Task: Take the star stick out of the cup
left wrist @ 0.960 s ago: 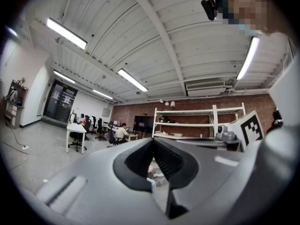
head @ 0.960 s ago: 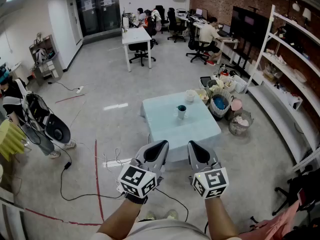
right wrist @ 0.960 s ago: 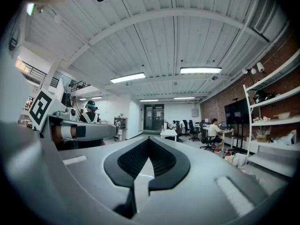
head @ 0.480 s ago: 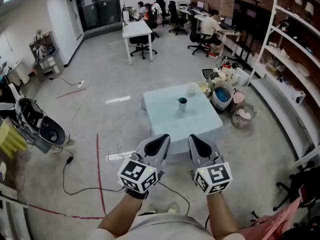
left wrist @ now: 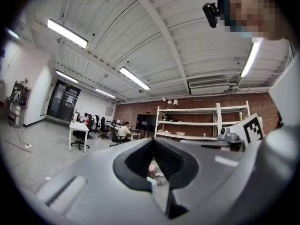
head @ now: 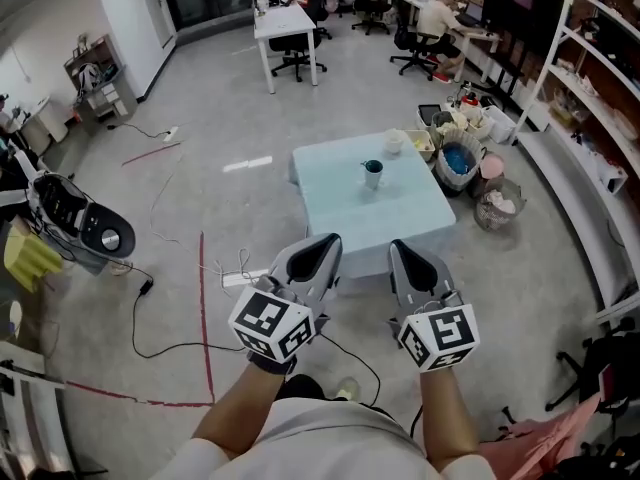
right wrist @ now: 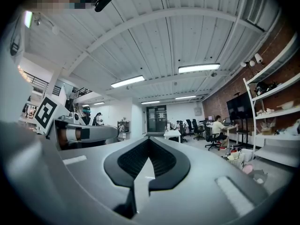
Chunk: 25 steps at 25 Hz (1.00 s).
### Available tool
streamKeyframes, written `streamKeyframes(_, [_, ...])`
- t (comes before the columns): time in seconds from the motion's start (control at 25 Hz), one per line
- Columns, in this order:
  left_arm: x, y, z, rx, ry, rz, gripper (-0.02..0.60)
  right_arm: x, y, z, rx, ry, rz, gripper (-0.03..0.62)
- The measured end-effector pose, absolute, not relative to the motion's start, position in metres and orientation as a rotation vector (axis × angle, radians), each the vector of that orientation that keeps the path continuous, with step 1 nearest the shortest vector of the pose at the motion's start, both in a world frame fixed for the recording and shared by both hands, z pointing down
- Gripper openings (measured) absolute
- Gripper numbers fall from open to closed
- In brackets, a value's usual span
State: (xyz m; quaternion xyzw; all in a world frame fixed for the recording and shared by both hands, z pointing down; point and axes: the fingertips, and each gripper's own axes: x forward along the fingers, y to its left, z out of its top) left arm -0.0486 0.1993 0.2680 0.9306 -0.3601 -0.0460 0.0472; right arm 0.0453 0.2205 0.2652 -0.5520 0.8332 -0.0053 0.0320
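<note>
A small cup (head: 372,174) with something dark at its top stands near the far side of a low pale-blue table (head: 360,213), well ahead of me in the head view. The star stick is too small to make out. My left gripper (head: 312,256) and right gripper (head: 410,260) are held side by side at waist height, short of the table's near edge and far from the cup. Both are shut with nothing between the fingers. In the left gripper view the left gripper (left wrist: 154,150) points at the room and shelves. The right gripper (right wrist: 149,148) likewise faces the room.
A white bowl-like object (head: 395,141) sits at the table's far corner. Baskets and bins (head: 460,158) crowd the table's right side, with white shelving (head: 590,118) beyond. Cables and a power strip (head: 240,280) lie on the floor left of the table. People sit at desks (head: 285,23) at the back.
The table and cup have drawn closer and slid lower in the head view. Both grippers stay shut and side by side in front of me.
</note>
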Motion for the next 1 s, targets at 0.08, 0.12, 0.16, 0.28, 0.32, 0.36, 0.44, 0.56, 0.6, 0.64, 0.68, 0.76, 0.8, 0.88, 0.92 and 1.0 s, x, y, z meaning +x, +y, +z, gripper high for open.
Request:
streamKeyframes(0.08, [-0.048,0.195,0.27,2.83,-1.108,-0.134,0.006,0.047,0.217,0.267,-1.696,2.567,-0.028,0.009])
streamKeyframes(0.12, [-0.048,0.192,0.27,2.828,-1.114,-0.132,0.006,0.048,0.214,0.268,-1.695,2.568,-0.034,0.009])
streamKeyframes(0.16, [-0.048,0.189,0.27,2.828,-1.118,-0.131,0.006,0.049,0.211,0.268,-1.693,2.568,-0.039,0.009])
streamKeyframes(0.28, [-0.045,0.177,0.27,2.832,-1.119,-0.126,0.006,0.052,0.197,0.272,-1.696,2.566,-0.061,0.009])
streamKeyframes(0.32, [-0.044,0.173,0.272,2.831,-1.116,-0.124,0.006,0.053,0.191,0.274,-1.698,2.567,-0.068,0.009])
streamKeyframes(0.36, [-0.043,0.168,0.274,2.83,-1.112,-0.123,0.006,0.052,0.186,0.276,-1.699,2.57,-0.072,0.009])
streamKeyframes(0.44, [-0.042,0.155,0.278,2.824,-1.102,-0.123,0.006,0.05,0.174,0.279,-1.703,2.578,-0.073,0.009])
streamKeyframes(0.56, [-0.04,0.128,0.281,2.822,-1.081,-0.128,0.006,0.048,0.149,0.28,-1.719,2.584,-0.071,0.009])
streamKeyframes(0.6, [-0.041,0.118,0.282,2.822,-1.074,-0.129,0.006,0.048,0.139,0.281,-1.727,2.584,-0.072,0.009])
streamKeyframes(0.64, [-0.041,0.107,0.283,2.824,-1.066,-0.131,0.006,0.046,0.129,0.282,-1.735,2.583,-0.073,0.009])
streamKeyframes(0.68, [-0.043,0.096,0.285,2.827,-1.059,-0.132,0.006,0.044,0.119,0.284,-1.743,2.581,-0.073,0.009])
streamKeyframes(0.76, [-0.044,0.073,0.289,2.837,-1.042,-0.132,0.006,0.041,0.096,0.286,-1.76,2.574,-0.073,0.009])
streamKeyframes(0.8, [-0.045,0.061,0.29,2.841,-1.032,-0.131,0.006,0.04,0.085,0.287,-1.769,2.571,-0.073,0.009])
streamKeyframes(0.88, [-0.047,0.035,0.295,2.847,-1.01,-0.124,0.006,0.035,0.061,0.29,-1.79,2.567,-0.077,0.009])
streamKeyframes(0.92, [-0.049,0.023,0.298,2.849,-0.997,-0.118,0.006,0.032,0.05,0.292,-1.803,2.563,-0.084,0.009])
streamKeyframes(1.0, [-0.053,0.0,0.304,2.856,-0.968,-0.107,0.006,0.027,0.029,0.299,-1.832,2.548,-0.098,0.009])
